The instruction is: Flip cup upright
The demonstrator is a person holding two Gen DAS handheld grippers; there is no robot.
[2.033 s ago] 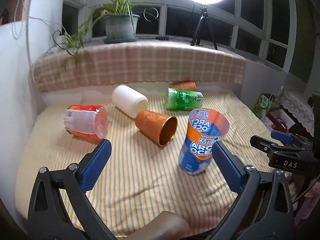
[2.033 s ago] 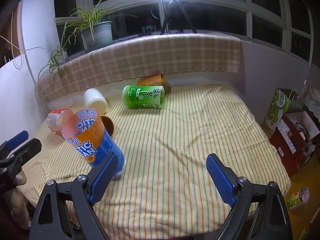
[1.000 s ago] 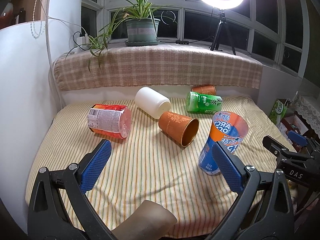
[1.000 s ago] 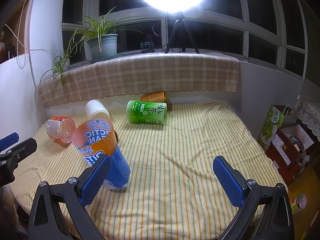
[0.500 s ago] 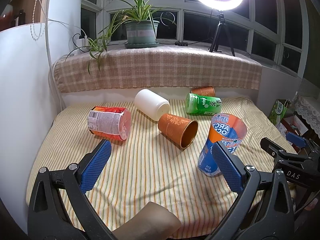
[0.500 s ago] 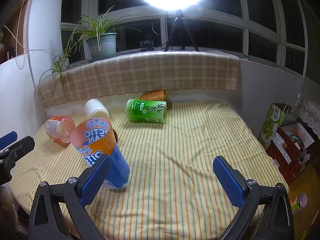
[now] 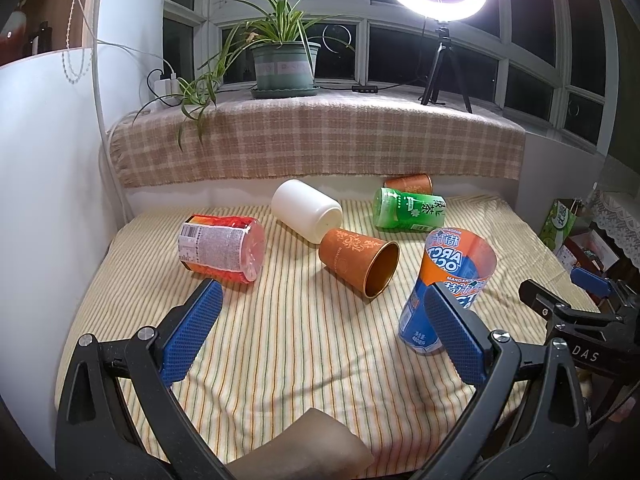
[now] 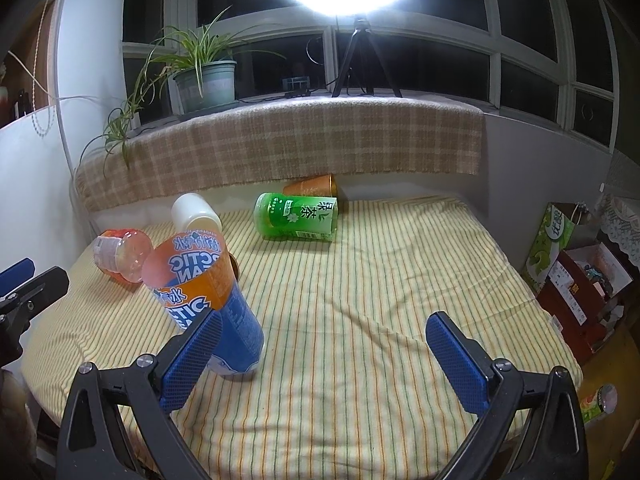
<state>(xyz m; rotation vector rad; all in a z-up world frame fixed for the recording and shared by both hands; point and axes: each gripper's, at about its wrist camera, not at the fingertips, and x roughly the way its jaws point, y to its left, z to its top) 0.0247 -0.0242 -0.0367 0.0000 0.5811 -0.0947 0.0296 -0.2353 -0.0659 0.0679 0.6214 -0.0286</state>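
Note:
A blue and orange cup [image 7: 448,280] stands upright on the striped cloth, mouth up; it also shows in the right wrist view [image 8: 208,292]. The other cups lie on their sides: a copper cup [image 7: 358,260], a white cup [image 7: 306,210], a red labelled cup [image 7: 222,248], a green cup [image 7: 408,210] and an orange cup [image 7: 408,183] behind it. My left gripper [image 7: 320,340] is open and empty, low at the near edge. My right gripper [image 8: 320,360] is open and empty, just right of the upright cup.
The striped cloth [image 8: 380,280] covers a low table against a checked ledge [image 7: 320,144] with a potted plant [image 7: 284,64] and a ring light tripod [image 7: 444,68]. Boxes [image 8: 576,276] stand on the floor to the right. A brown rounded object [image 7: 304,448] lies at the near edge.
Both grippers have pulled back and risen a little from the upright blue and orange cup. The cups have not moved.

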